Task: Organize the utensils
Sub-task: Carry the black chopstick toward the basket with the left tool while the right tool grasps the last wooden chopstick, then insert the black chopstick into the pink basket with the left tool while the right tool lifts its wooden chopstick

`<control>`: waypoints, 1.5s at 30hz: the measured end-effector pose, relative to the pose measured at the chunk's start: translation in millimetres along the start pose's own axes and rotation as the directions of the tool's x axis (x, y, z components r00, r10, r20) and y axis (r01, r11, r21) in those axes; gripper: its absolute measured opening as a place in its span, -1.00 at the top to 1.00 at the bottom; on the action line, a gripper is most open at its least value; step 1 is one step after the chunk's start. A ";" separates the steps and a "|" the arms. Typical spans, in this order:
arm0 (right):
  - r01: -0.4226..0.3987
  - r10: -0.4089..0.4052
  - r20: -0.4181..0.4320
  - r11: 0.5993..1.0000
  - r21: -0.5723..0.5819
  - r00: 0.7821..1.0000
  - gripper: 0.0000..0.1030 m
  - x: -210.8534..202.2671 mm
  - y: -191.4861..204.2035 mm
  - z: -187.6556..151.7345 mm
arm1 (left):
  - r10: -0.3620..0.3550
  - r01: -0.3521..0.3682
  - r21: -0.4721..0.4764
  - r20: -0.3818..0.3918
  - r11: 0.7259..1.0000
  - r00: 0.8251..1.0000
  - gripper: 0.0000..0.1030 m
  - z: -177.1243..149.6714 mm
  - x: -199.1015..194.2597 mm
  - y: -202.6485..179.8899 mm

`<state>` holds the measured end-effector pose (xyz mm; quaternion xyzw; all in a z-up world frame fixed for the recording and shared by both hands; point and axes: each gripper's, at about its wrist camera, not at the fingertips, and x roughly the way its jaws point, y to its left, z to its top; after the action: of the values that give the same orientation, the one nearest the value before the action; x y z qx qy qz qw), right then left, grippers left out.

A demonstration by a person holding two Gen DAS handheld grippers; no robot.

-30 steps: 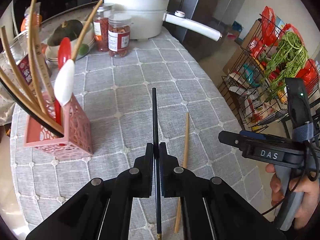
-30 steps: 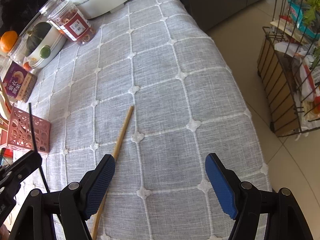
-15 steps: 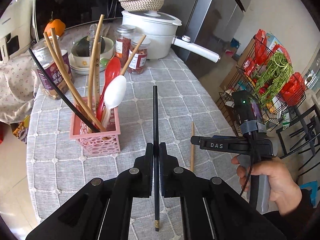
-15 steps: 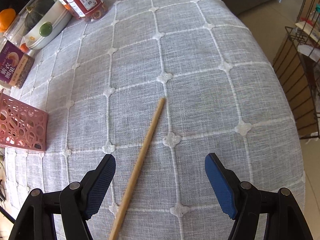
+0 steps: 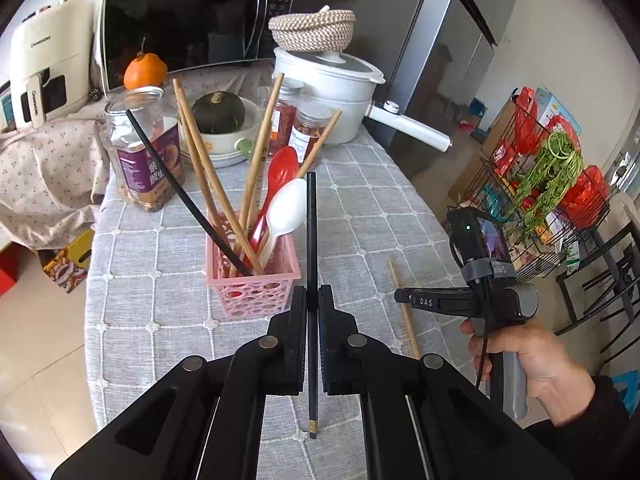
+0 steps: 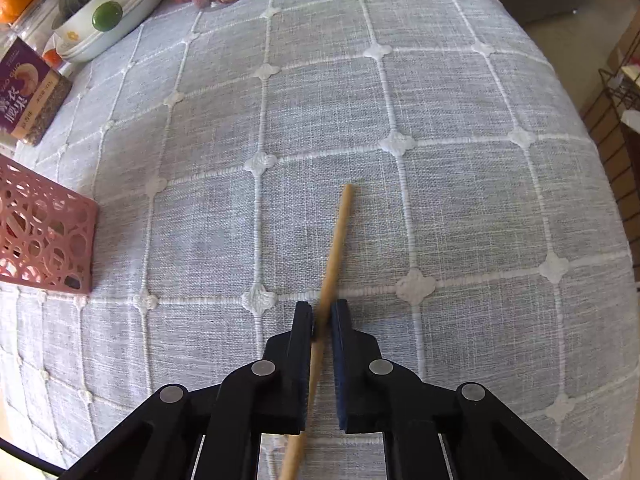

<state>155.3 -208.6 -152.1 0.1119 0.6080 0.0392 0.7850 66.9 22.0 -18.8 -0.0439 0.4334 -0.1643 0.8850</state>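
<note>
The grey checked tablecloth carries the pink utensil basket, which already holds wooden chopsticks, one black chopstick and two spoons. The left gripper is pressed together on a black chopstick, whose long axis runs along the fingers. The basket lies just ahead and slightly left of it, so this hand is the nearer one. The right gripper pinches the wooden chopstick, which lies on the cloth and points away from the fingers. The basket is well to its left, so I think it needs a longer carry.
</note>
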 end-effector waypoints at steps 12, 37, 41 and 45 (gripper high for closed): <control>-0.190 0.197 0.264 0.980 -0.050 0.944 0.89 -101.1 17.2 -8.2 | 0.026 -0.024 -0.014 0.226 1.000 0.974 0.90 15.5 -72.7 8.4; -0.227 0.283 0.496 0.959 -0.171 0.821 0.89 -173.1 44.0 -20.1 | 0.080 -0.038 -0.135 0.324 0.990 0.943 0.90 35.8 -36.5 31.5; -0.222 0.285 0.496 0.958 -0.182 0.820 0.89 -172.3 46.9 -21.7 | 0.087 -0.041 -0.167 0.277 0.985 0.957 0.90 37.6 -15.4 40.2; -0.223 0.292 0.508 0.955 -0.193 0.810 0.89 -174.0 48.9 -22.8 | 0.090 -0.041 -0.187 0.264 0.982 0.960 0.89 40.2 -2.4 47.8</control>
<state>92.2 -192.5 18.0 0.1510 0.3425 0.1505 0.9150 109.0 65.2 -2.6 -0.1311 0.3226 -0.0874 0.9333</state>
